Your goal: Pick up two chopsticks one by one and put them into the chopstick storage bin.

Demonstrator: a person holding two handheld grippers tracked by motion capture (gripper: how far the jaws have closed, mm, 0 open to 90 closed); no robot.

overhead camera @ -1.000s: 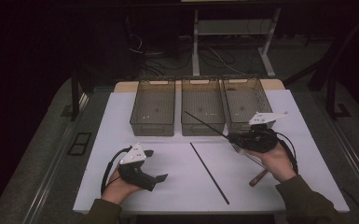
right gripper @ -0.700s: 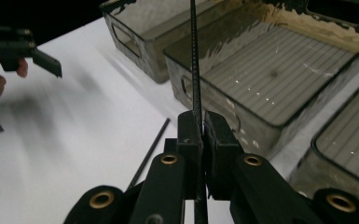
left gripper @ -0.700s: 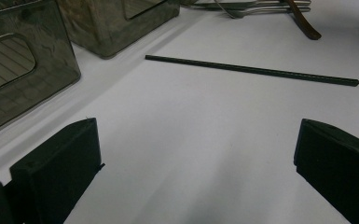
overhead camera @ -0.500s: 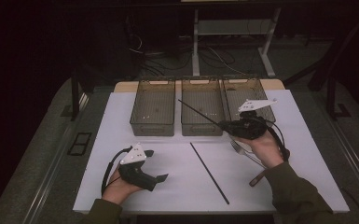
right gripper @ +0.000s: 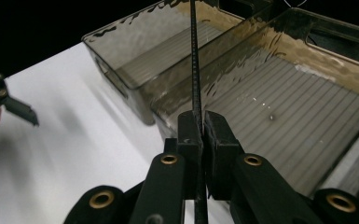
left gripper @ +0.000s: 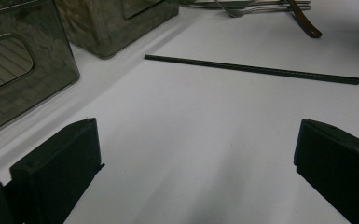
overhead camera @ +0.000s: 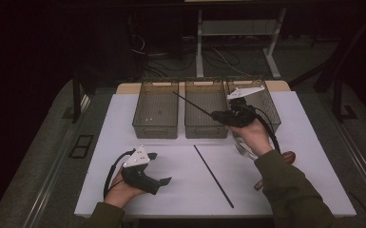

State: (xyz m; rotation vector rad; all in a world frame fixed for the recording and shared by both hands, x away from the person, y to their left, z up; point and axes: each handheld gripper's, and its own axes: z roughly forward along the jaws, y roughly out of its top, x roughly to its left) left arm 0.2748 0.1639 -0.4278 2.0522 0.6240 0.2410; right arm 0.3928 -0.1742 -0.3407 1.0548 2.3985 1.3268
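Up toward the middle bin (overhead camera: 206, 114) went my right gripper (overhead camera: 217, 114), pinching a chopstick (overhead camera: 192, 104) for dropping; left gripper (overhead camera: 160, 168) idles spread.

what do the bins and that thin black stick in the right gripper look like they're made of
The bins look like smoky, translucent plastic: you see through the walls, which are wavy and glossy, and the floors are ribbed. The stick, clamped in the right gripper, is thin, straight and matt black with fine ridges along it; plastic or coated metal, hard to tell which.
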